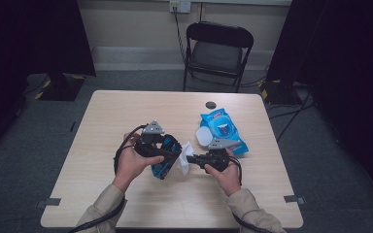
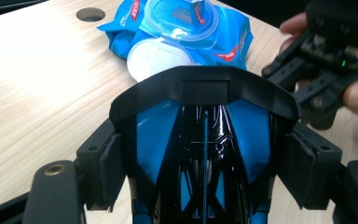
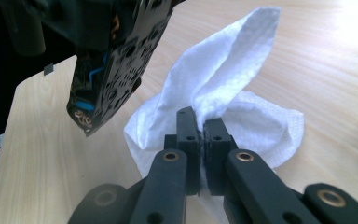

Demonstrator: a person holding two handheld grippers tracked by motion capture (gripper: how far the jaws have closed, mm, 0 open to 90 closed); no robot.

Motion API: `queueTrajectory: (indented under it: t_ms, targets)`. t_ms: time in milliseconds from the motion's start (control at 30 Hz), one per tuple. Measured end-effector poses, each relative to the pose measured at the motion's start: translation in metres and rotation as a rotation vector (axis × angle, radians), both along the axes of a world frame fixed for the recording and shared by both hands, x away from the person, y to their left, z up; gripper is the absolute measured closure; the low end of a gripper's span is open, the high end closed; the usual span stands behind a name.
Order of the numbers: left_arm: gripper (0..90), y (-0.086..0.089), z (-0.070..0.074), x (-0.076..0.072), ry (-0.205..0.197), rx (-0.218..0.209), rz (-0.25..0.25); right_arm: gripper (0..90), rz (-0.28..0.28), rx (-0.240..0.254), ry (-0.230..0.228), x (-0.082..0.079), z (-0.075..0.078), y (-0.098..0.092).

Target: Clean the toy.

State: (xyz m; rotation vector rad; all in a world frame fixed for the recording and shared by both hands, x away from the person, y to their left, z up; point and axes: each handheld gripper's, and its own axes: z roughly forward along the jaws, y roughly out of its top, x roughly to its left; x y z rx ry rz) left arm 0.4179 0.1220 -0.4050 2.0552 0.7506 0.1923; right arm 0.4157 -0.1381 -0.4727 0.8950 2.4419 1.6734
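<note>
My left gripper (image 1: 162,154) (image 2: 205,165) is shut on a blue and black toy car (image 1: 167,159) (image 2: 204,135); both pads press the car's sides above the table. My right gripper (image 1: 189,158) (image 3: 199,128) is shut on a white wipe (image 1: 183,162) (image 3: 223,79), pinched at the jaw tips. The wipe hangs just right of the car, close to its underside (image 3: 112,56); I cannot tell if they touch. A blue pack of wipes (image 1: 222,131) (image 2: 182,28) lies behind the right hand, with its round lid flipped open.
The light wooden table (image 1: 126,111) has a small round cable hole (image 1: 210,105) (image 2: 90,14) near its far edge. A black folding chair (image 1: 217,51) stands beyond the table. Dark panels stand at both sides of the room.
</note>
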Motion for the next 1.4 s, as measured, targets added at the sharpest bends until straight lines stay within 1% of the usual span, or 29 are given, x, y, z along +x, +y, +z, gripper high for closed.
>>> queueTrajectory:
  t_ms: [233, 367, 433, 600, 700, 767, 867, 1000, 1100, 1400]
  targets:
    - [25.3, 0.002, -0.004, -0.002, 0.006, 0.007, -0.005, 88.7, -0.028, 0.027, -0.02, 0.006, 0.014, -0.009]
    - [25.3, -0.001, -0.008, -0.003, 0.015, 0.008, -0.015, 88.7, -0.041, 0.038, -0.032, 0.009, 0.021, -0.012]
    - [25.3, -0.003, -0.009, -0.003, 0.017, 0.018, -0.025, 88.6, -0.045, 0.05, -0.036, 0.01, 0.024, -0.013]
    - [25.3, -0.009, -0.013, -0.002, 0.028, 0.004, -0.038, 88.6, -0.046, 0.071, -0.041, 0.011, 0.028, -0.011]
    - [25.3, -0.014, -0.013, -0.002, 0.031, 0.003, -0.05, 88.6, -0.041, 0.074, -0.041, 0.012, 0.028, -0.008]
    - [25.3, -0.017, -0.012, -0.002, 0.03, -0.006, -0.053, 88.6, -0.036, 0.075, -0.039, 0.012, 0.027, -0.006]
    - [25.3, -0.02, -0.01, -0.002, 0.028, -0.003, -0.06, 88.7, -0.032, 0.077, -0.032, 0.011, 0.024, -0.003]
    - [25.3, -0.026, -0.008, -0.002, 0.028, -0.011, -0.071, 88.6, -0.03, 0.078, -0.021, 0.011, 0.019, -0.001]
    - [25.3, -0.028, -0.007, -0.001, 0.027, -0.016, -0.072, 88.6, -0.026, 0.082, -0.017, 0.01, 0.016, 0.002]
    - [25.3, -0.03, -0.006, 0.001, 0.029, -0.022, -0.068, 88.6, -0.016, 0.07, -0.006, 0.008, 0.008, 0.009]
